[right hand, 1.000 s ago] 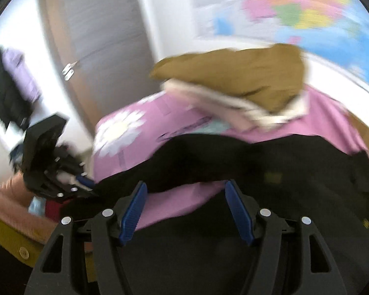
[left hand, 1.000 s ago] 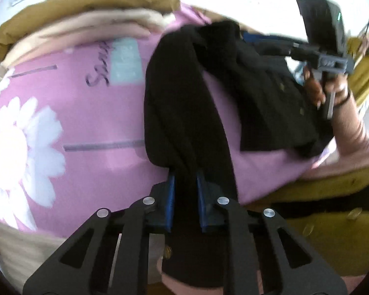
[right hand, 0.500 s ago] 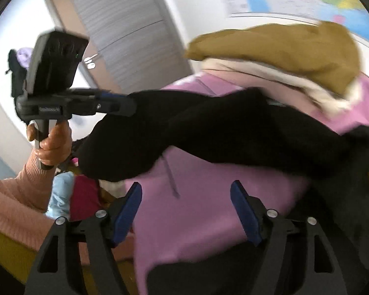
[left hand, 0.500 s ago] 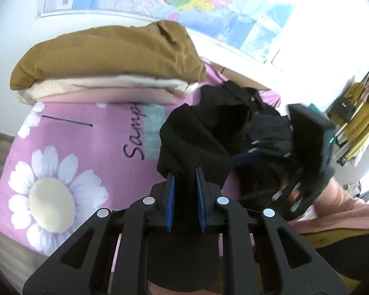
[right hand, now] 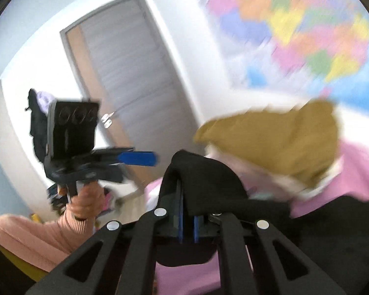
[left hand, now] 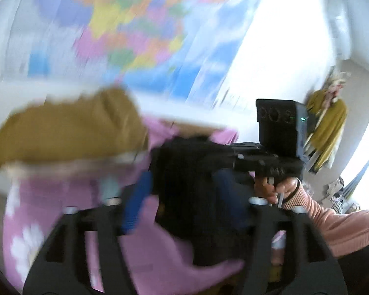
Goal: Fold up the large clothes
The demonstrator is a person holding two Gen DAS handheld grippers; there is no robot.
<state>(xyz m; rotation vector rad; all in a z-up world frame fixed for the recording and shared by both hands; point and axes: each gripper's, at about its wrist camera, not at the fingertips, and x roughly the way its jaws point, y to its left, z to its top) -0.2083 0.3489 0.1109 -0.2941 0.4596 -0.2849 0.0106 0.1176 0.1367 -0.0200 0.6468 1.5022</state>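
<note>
**Black garment lifted off the bed, fold barely begun**

The large black fabric garment (right hand: 204, 179) hangs bunched above the pink flower-print bedspread (left hand: 160, 253), its lower part trailing down onto the bed at the right of the right wrist view. No neat crease or flat panel shows, so I judge the fold to be at an early stage: the cloth has yet to be spread out, squared up and doubled over. Behind it sits a stack of already folded clothes, mustard brown on top (right hand: 283, 142), which suggests earlier pieces are done.

The right tongs (right hand: 187, 223) are pressed together on a ridge of the black cloth, which drapes over the fingertips. The left tongs (left hand: 184, 204) are opening: the blue pads (left hand: 135, 201) stand wide apart, and black cloth hangs between them, but the blurred picture shows neither pad pressing on it. In the right wrist view they point into open air, clear of the cloth.
</note>
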